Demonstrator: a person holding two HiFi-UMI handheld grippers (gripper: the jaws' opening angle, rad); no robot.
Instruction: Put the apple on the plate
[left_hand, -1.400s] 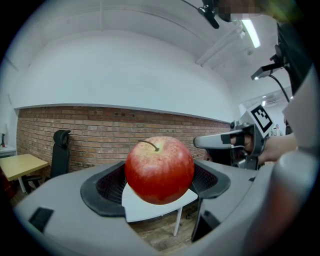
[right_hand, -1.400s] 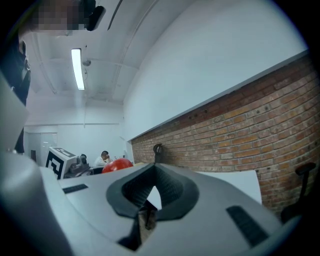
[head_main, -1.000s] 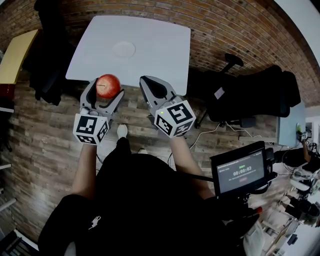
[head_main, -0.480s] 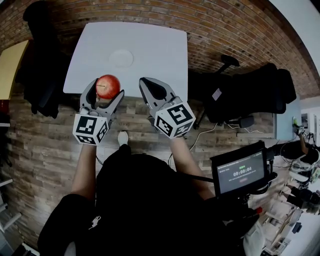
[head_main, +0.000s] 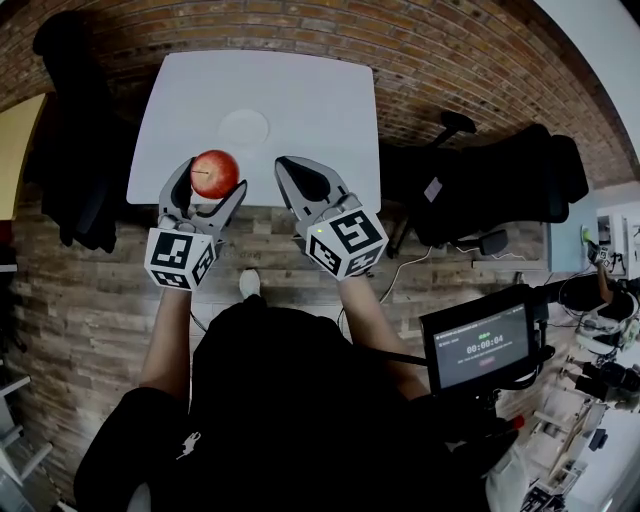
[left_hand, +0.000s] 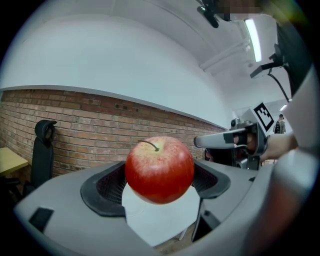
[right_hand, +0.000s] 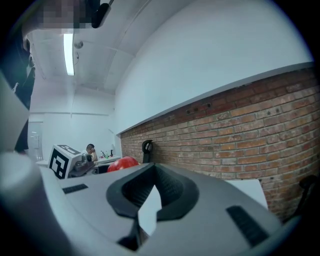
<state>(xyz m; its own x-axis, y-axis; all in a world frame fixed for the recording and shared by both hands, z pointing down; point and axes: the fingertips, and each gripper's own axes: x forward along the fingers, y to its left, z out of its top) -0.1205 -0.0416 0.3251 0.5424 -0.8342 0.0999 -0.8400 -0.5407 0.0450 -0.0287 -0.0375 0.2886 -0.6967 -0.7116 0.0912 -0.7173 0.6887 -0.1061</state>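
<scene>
Jaws of the left gripper (head_main: 208, 185) are squeezing the apple (head_main: 214, 172) by its flanks, stem up, with the dark pads cupping it on both sides. That is a sensible hold, because it is keeping the fruit upright and its underside free for setting down. Beside them, the right gripper (head_main: 290, 170) is riding along with its jaws pressed together on nothing; it seems to be just keeping clear, since this job needs only one hand.

Ahead of the left jaws, and a touch toward the right gripper's side, the plate (head_main: 244, 127) is waiting on the white table (head_main: 320, 100). The apple is hanging in the air between the jaws, about over the table's near edge and not yet above the plate.

Against a second ago, both grippers are sitting closer to the table. The plate is now near the left jaws' tips rather than well ahead. The grip on the apple is looking unchanged, and the right jaws are remaining closed.
</scene>
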